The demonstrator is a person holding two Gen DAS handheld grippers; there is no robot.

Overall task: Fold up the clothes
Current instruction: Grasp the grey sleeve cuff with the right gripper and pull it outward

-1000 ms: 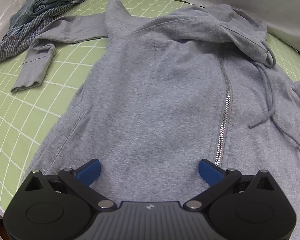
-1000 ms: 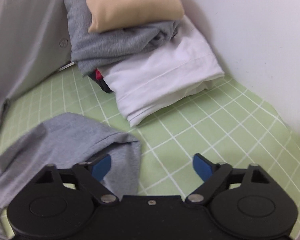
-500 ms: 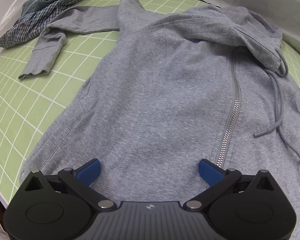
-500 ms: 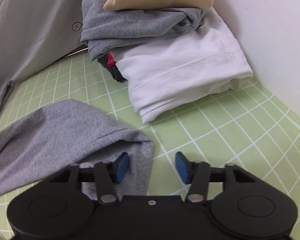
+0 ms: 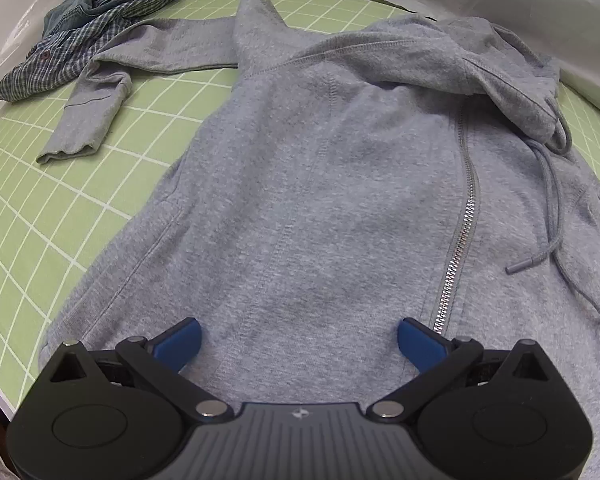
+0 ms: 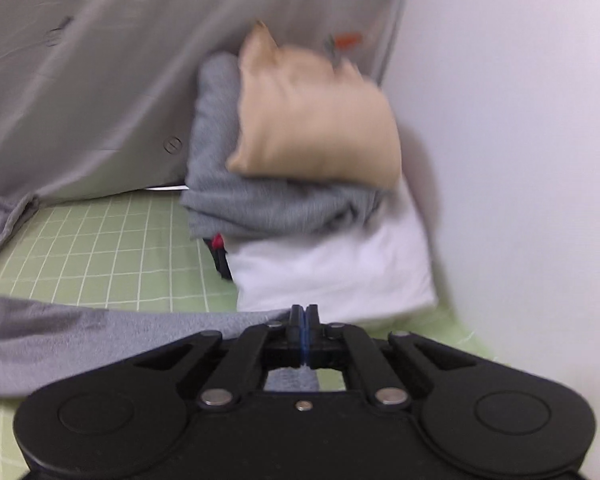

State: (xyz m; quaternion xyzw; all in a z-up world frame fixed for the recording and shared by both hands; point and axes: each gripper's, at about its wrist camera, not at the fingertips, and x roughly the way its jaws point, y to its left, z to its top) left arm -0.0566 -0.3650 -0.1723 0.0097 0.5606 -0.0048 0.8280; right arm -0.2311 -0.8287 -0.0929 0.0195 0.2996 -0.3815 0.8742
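While the grey hoodie (image 5: 320, 200) lay flat on the green mat (image 5: 40, 208), zip side up, the left gripper (image 5: 298, 334) hung over its bottom part with its jaws wide open and nothing between them. Its blue pads (image 5: 180, 338) sat just above the cloth, on either side of the middle. One sleeve (image 5: 100, 96) stretched off to the far side and ended near a checked shirt (image 5: 60, 56) lying in a heap. The hood (image 5: 512, 80) was flopped over near the top of the zip (image 5: 460, 232), and the cords (image 5: 552, 200) trailed loose across the chest.

On the other side, the right gripper (image 6: 304, 314) had just closed its jaws, and they were pinched tight on the end of the other sleeve (image 6: 100, 336). A bit of grey cloth showed behind the pads too. Just past it stood a pile (image 6: 300, 200) of folded clothes against the wall (a tan one on top, then grey, then white).

The hoodie looked soft and thick, so it would bend and droop wherever it was not held. It would not slip much, since the cloth was fuzzy. It was likely a bit heavy for one pinch, so the body would drag on the mat if pulled. Good places to hold were the cuff, the bottom hem and the shoulder seam, where the cloth was doubled. The zip would be the only stiff part and might make a bumpy fold line. The cords could swing and get caught in a fold.
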